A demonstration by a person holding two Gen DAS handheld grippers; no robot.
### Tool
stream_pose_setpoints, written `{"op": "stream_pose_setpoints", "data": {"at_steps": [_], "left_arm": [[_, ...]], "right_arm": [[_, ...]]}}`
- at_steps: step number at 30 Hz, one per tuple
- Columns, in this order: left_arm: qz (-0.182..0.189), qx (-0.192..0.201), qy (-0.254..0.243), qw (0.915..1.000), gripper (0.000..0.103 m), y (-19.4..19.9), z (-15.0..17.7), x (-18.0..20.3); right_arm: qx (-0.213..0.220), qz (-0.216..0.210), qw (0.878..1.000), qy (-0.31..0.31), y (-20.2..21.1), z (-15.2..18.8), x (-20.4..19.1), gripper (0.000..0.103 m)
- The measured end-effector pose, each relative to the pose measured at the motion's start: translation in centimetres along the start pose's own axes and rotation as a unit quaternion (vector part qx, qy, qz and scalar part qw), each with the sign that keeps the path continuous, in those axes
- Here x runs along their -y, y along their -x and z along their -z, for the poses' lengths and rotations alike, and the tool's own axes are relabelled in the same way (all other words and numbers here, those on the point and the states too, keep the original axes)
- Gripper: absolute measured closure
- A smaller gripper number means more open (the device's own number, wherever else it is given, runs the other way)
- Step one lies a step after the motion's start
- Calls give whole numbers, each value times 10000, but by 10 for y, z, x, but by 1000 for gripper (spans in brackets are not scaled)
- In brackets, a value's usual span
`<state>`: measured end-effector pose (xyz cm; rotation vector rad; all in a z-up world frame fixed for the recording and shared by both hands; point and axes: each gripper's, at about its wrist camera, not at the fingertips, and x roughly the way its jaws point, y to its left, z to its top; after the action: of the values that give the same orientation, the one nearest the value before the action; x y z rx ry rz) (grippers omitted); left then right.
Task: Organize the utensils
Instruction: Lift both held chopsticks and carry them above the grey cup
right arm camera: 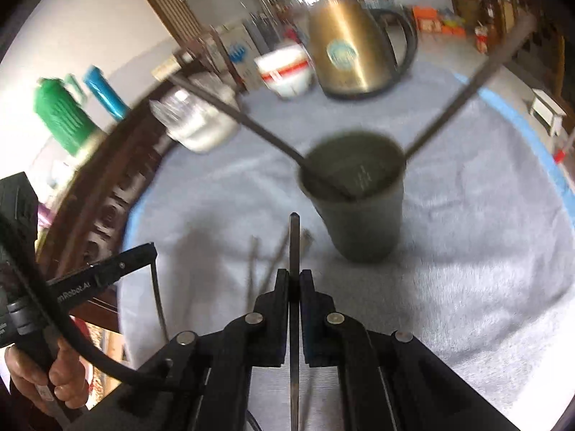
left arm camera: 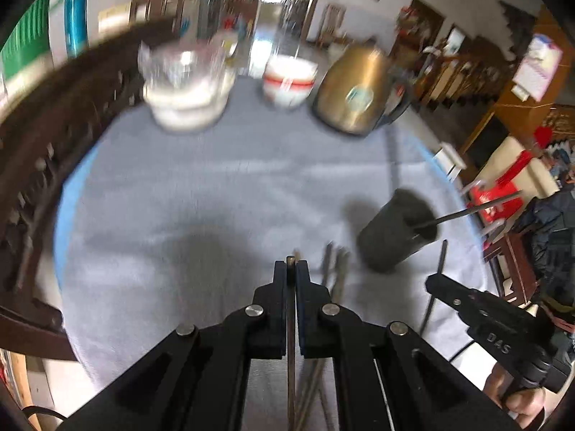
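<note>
Left tool (left arm camera: 291,269): fingers pressed together on a thin dark chopstick (left arm camera: 290,323) that runs back between them; its tip shows just past the fingertips. Held above the grey cloth (left arm camera: 201,197) on the tabletop.

Right tool (right arm camera: 294,280): pinching a second dark chopstick (right arm camera: 294,244), which pokes forward beyond the fingertips and points toward the dark cup (right arm camera: 359,212). From the left wrist camera this tool appears at lower right, its stick standing near upright.

Cup: upright on the cloth, seen from the right wrist camera just ahead and right of the right tool. Two chopsticks stand in it: one leans out left (right arm camera: 251,122), one leans out right (right arm camera: 467,93), forming a V.

Loose chopsticks (right arm camera: 266,262) lie on the cloth near the cup's base, left of it, below both tools. Blurred; exact count unclear.

Far edge of the tabletop, well apart from the cup: brass-coloured kettle (right arm camera: 345,46) with dark handle, white bowl with red band (right arm camera: 287,72), glass jar (right arm camera: 197,118). Motion blur throughout.
</note>
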<state>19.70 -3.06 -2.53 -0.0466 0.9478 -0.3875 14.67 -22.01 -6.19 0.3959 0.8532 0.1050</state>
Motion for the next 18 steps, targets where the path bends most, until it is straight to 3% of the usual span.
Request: {"op": "stream_pose_setpoints", "data": {"at_steps": [7, 18], "left_arm": [[238, 700, -262, 9969, 99, 60, -9, 14], [396, 1316, -399, 9897, 99, 95, -34, 41]], "right_arm": [[742, -233, 9969, 130, 60, -6, -14, 97], [1458, -269, 9889, 127, 109, -27, -24, 97]]}}
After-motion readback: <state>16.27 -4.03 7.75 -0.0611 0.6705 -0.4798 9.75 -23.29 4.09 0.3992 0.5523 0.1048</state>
